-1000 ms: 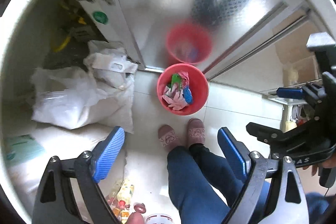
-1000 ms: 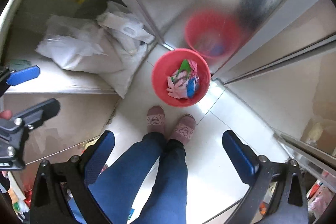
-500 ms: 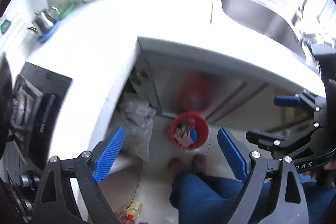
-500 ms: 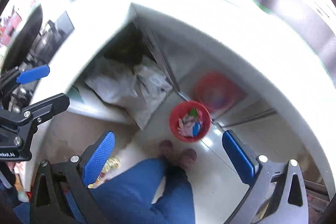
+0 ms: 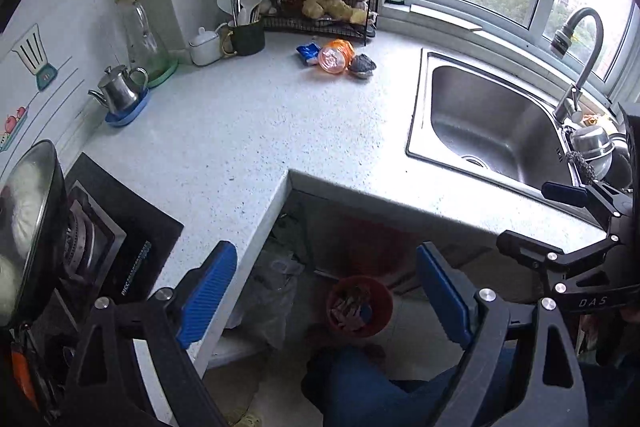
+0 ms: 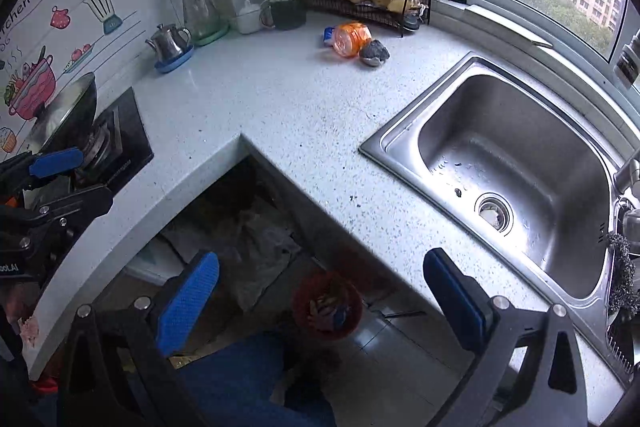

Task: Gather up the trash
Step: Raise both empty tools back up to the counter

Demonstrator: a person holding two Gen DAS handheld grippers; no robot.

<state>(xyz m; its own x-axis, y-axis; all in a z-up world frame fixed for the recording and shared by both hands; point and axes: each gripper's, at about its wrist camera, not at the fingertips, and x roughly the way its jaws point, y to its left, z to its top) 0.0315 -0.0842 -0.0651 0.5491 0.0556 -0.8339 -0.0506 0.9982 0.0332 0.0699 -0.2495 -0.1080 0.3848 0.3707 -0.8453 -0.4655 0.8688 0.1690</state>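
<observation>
Red plastic bin [image 5: 359,311] now sits far below on the floor by your feet, already holding wrappers; a second ago it filled both views, and you have since lifted both tongs to table [image 5: 248,123] height; left tongs [image 5: 320,299] and right tongs [image 6: 320,301] are spread wide and empty; the remaining trash, an orange wrapper [image 5: 335,55] with a blue packet [image 5: 307,51] and a grey wad [image 5: 362,65], lies at the far side near the wire rack [image 5: 320,7]; it likely comes next.

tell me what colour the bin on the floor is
Red; the bin shows best in the left wrist view.
</observation>
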